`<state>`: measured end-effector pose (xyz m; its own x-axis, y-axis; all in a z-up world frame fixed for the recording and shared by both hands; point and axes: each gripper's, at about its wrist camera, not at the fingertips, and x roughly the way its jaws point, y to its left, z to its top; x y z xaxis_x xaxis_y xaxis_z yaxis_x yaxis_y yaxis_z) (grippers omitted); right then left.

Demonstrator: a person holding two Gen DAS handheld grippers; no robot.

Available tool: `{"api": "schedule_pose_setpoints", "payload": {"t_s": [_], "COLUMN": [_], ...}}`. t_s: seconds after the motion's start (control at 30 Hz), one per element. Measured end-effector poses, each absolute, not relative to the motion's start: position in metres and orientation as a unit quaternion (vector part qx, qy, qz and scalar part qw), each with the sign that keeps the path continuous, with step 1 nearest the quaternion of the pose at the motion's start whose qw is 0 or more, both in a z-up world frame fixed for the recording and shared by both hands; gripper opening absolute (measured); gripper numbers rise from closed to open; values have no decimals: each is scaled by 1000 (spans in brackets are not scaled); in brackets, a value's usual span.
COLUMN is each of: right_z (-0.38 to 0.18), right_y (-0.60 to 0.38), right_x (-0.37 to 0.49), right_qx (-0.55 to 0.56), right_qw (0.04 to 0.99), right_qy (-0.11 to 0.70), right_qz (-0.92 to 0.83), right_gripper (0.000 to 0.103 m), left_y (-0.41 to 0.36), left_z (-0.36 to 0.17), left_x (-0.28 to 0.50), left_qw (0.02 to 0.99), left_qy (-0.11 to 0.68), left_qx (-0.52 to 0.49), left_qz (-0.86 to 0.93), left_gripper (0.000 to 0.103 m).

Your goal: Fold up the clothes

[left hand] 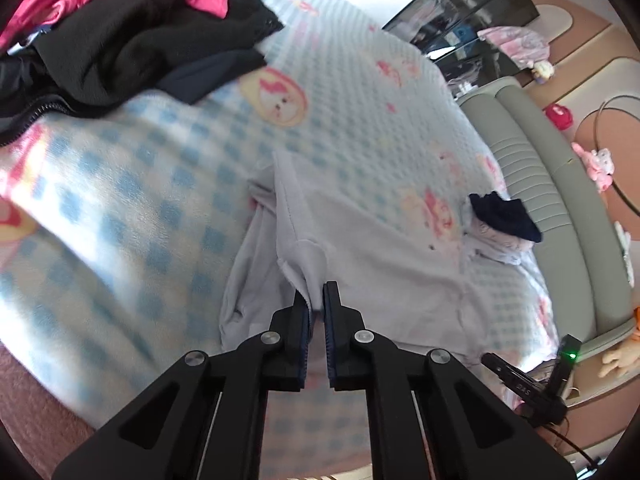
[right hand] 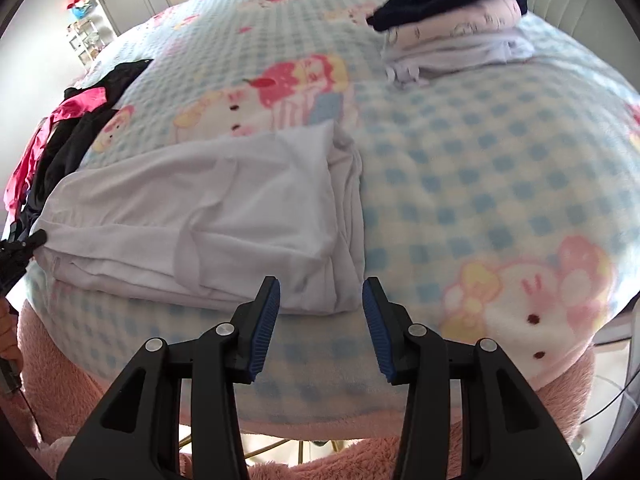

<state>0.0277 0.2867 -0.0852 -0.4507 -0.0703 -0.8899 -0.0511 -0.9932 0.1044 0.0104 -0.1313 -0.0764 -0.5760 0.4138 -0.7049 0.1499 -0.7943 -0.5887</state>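
Observation:
A white garment (left hand: 360, 264) lies partly folded on the blue-checked blanket (left hand: 120, 216). My left gripper (left hand: 316, 298) is shut on a lifted fold of it, and the cloth rises between the blue pads. In the right wrist view the same white garment (right hand: 208, 216) lies flat, with my right gripper (right hand: 320, 292) open just above its near right corner, touching nothing. The tip of the left gripper (right hand: 24, 246) shows at the garment's left edge.
A pile of black and pink clothes (left hand: 132, 36) sits at the far left of the bed. A small folded stack topped with a dark item (right hand: 452, 20) lies at the far right. A padded grey-green headboard (left hand: 560, 184) borders the bed. A pink fleece (right hand: 360, 452) hangs below the blanket's edge.

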Motion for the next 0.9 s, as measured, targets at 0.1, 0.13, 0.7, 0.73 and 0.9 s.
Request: {"api": "schedule_pose_setpoints", "payload": {"t_s": [0.1,0.13,0.7,0.73,0.9], "right_z": [-82,-84,-85,-83,-70], "right_y": [283,279,310,311,328], "right_x": [23,19,13,13,13], "right_qx": [517,517,512,509,491], "right_qw": [15,14,65,63,16], "right_qy": [-51,-38,-150,-151,-137], "right_qz": [-854,-855,-844,-845,-860], "right_gripper": [44,44,46,46,46], "left_y": [-133,-132,-166,-167,-161], "left_z": [-67,-66,-100,-101,-105], "left_x": [20,23,21,17,1], "left_qw": [90,93,79,81,87], "left_qy": [-324,-327,-373,-374,-374], "left_qx": [-448,-446,-449,-448,-459], "left_qz": [828,828,808,808,801], "left_gripper": [7,7,43,43,44]}}
